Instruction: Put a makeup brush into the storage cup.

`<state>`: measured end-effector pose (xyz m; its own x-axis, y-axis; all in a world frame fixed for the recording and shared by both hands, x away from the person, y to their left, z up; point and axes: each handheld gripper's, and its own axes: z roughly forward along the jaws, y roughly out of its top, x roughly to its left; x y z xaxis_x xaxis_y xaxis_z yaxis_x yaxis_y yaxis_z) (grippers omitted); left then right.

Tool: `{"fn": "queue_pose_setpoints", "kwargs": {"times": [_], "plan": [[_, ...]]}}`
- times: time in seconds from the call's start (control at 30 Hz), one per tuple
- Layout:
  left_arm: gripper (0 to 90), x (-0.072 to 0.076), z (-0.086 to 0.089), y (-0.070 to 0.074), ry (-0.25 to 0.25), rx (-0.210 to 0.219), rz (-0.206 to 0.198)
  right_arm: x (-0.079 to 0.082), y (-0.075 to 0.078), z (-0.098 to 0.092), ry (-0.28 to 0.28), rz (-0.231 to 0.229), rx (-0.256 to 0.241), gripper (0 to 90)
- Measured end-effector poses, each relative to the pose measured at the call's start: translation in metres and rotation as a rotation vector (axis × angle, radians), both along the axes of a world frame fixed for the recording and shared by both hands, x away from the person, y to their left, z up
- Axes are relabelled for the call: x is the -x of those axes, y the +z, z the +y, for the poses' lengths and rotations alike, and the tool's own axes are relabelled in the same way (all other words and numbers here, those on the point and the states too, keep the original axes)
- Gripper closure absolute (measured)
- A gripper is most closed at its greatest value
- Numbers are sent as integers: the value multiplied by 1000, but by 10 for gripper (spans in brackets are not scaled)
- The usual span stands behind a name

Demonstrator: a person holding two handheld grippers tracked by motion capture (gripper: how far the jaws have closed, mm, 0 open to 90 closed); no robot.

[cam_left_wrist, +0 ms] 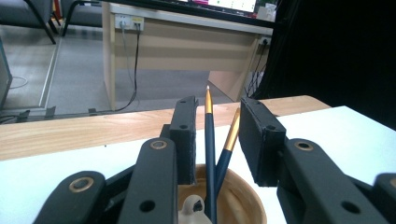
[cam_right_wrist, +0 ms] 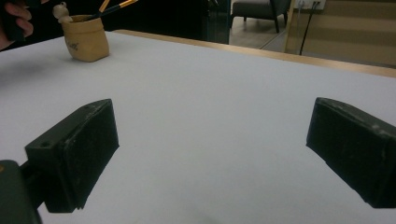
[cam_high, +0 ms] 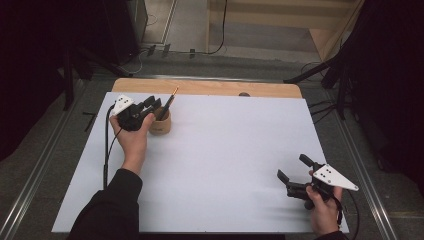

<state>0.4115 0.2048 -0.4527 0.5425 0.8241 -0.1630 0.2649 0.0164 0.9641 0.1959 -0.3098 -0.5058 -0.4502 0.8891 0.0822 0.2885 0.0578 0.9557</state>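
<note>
At the far left corner of the white table (cam_high: 225, 165), a small tan pen cup (cam_high: 161, 125) stood upright with two dark-barrelled, gold-tipped pens (cam_left_wrist: 209, 149) leaning in it, and the left gripper (cam_high: 154, 106) hung just over its rim. In the left gripper view the jaws stood a little apart on either side of the pens, the taller pen rising through the gap and the shorter one (cam_left_wrist: 227, 151) slanting toward the right-hand jaw; neither pad appeared to press on a barrel, so nothing was clamped yet. A small pale figure (cam_left_wrist: 193, 207) sat at the cup's near edge. The right gripper (cam_high: 292, 171) rested well apart at the near right corner, its jaws spread wide over bare table, with the cup seen far off in the right gripper view (cam_right_wrist: 86, 39). The risks, as I judged them, lay in the closing: with two pens crowded between the jaws, a squeeze could catch both at once, or pinch the slanted one off-centre so that it twisted or slipped free on the lift. The cup looked light and nothing steadied it, so a sideways drag on a pen, or a jaw knocking the rim, could tip it and spill its contents.
</note>
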Motion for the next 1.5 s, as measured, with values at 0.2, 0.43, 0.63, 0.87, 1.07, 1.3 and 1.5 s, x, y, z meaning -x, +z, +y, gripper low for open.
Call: {"fn": "queue_pose_setpoints", "kwargs": {"times": [0.2, 0.43, 0.63, 0.87, 1.07, 1.3, 1.5], "plan": [[676, 1, 4, 2, 2, 4, 1, 0, 0, 0, 0, 0, 0, 24], [674, 0, 8, 5, 6, 15, 10, 0, 0, 1, 1, 4, -2, 24], [672, -2, 8, 8, 1, 22, 16, 0, -1, 1, 2, 5, 0, 24], [665, -2, 6, 7, -7, 23, 27, 0, -1, 1, 2, 3, 0, 24], [641, 3, 6, 11, -21, 28, 20, 0, 0, 1, 2, 3, 2, 24], [564, 16, 14, 13, -33, 31, 19, 0, -1, 1, 3, 2, 4, 24], [463, 28, 26, 16, -40, 57, 23, 0, -1, 1, 2, 3, 4, 24]]}}
